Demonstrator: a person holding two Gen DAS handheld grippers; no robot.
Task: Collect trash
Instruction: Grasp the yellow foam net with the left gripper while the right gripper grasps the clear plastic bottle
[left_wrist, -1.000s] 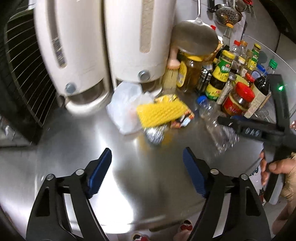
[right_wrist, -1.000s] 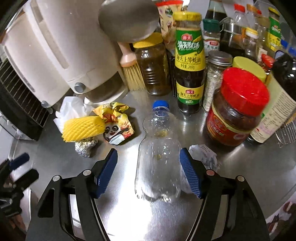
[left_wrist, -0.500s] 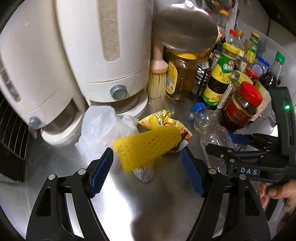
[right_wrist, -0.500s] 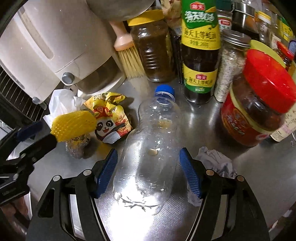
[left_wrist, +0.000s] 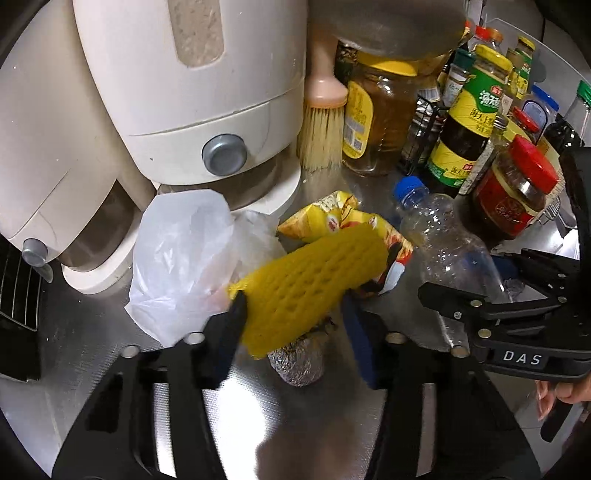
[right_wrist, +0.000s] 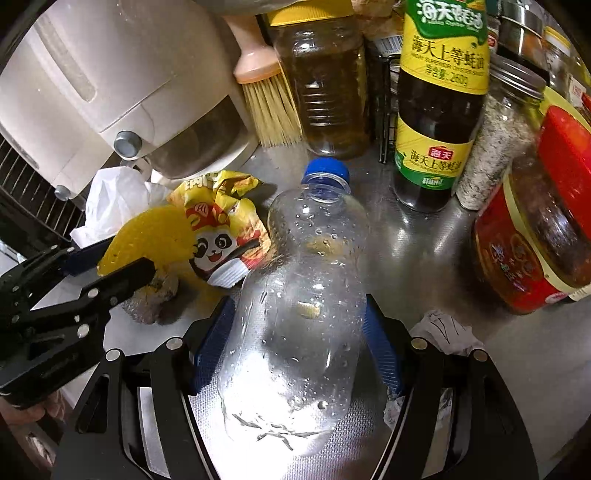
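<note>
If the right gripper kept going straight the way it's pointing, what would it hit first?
Most likely the clear bottle, which already lies between the right gripper's open jaws, blue cap pointing away. Past the cap stands the oil jar, though depth there is hard to judge.

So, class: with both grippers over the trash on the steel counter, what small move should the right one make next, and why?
Probably close the right gripper: the empty plastic bottle lies between its blue pads, which do not yet visibly squeeze it, while the left gripper already pinches the yellow foam net.
</note>
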